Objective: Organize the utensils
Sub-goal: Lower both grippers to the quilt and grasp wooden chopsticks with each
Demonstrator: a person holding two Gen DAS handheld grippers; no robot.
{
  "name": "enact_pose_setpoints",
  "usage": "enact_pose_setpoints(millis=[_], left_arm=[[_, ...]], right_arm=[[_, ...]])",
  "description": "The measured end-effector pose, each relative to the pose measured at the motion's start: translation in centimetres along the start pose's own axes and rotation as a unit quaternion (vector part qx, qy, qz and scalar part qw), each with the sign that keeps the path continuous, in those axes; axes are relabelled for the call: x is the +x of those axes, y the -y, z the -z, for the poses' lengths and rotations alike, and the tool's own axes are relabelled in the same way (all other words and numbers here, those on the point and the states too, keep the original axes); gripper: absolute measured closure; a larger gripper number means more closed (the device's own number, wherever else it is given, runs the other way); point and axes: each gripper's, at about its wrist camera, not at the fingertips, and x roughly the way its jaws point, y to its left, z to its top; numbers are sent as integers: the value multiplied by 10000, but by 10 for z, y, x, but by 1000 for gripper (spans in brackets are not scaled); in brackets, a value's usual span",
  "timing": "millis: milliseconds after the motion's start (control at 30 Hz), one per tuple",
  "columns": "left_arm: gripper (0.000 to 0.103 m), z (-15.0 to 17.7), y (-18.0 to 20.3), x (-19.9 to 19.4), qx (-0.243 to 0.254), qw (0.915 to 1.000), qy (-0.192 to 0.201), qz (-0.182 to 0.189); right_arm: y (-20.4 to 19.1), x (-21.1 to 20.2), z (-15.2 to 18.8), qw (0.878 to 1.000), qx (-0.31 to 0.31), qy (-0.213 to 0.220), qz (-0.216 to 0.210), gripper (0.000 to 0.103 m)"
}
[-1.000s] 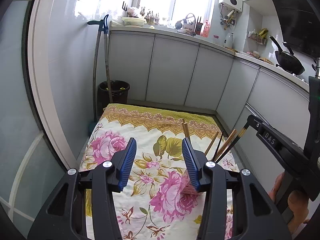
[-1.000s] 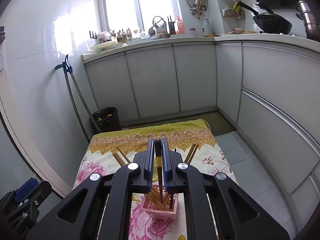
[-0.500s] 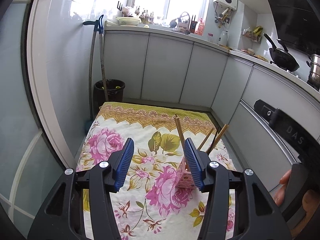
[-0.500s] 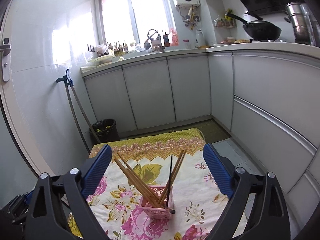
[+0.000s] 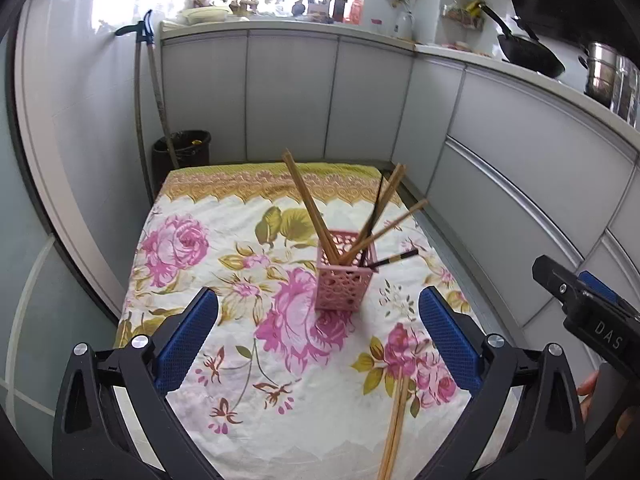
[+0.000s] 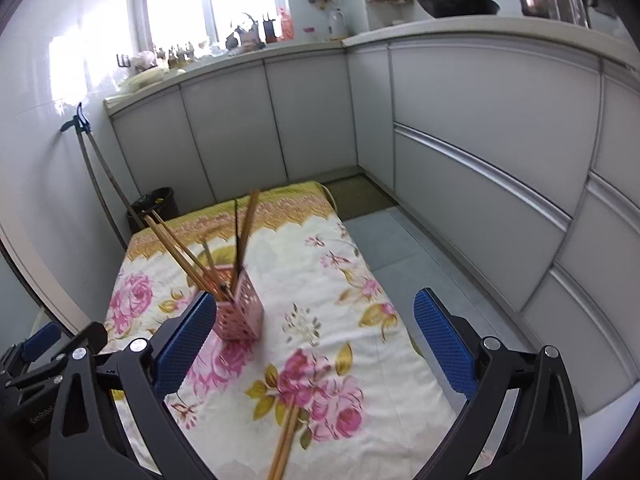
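A: Quick one. Where were the utensils?

B: Most stood leaning in the pink perforated plastic holder [image 5: 345, 280] on the floral cloth-covered table [image 5: 208, 240], fanned out because the holder is wide for them. 1 dark gold-banded chopstick [image 5: 394, 259] lay low across its rim.

A: Anything loose?

B: Yes, a pair of long tan wooden chopsticks [image 5: 394, 424] lay flat on the cloth at the near edge, well apart from the holder. Probably next to go in.

A: Grippers?

B: Left gripper [image 5: 318, 340] had just been opening, jaws spread fully wide, nothing between the pads. Right gripper [image 6: 314, 340] likewise wide and empty; the holder sat just beside its left pad, whether touching I couldn't tell.

A: Why spread?

B: My guess, readying for that loose pair.
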Motion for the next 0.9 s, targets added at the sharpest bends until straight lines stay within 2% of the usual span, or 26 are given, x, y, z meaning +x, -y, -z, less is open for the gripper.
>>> enact_pose_setpoints(millis=[100,233,400,467,500,533,600,733,800,900], left_arm=[[7,10,17,12,321,9989,-313,126],[7,25,43,37,819,9929,-828,228],[7,45,69,83,1272,9792,-1571,168],[9,53,77,103,1433,9709,-1909,164],[17,56,78,114,1467,9663,-2110,183],[30,60,79,127,1457,9603,-2371,217],[44,66,79,150,1254,9484,-2888,368],[53,75,83,185,1114,9314,-3451,325],[60,77,84,194,1084,9296,-3516,215],[61,76,84,200,962,9323,-3483,155]], right_arm=[[26,5,21,9992,255,-282,140,7],[57,16,43,9944,723,-758,131,7],[76,32,62,9886,872,-1222,146,7],[81,38,65,9859,955,-1375,62,7],[83,40,66,9847,1010,-1421,32,7],[85,41,66,9838,1042,-1457,24,7],[86,44,66,9826,1075,-1512,-39,7],[89,45,66,9805,1154,-1584,-173,7],[91,45,65,9804,1172,-1572,-174,7],[95,44,64,9798,1225,-1571,-198,7]])
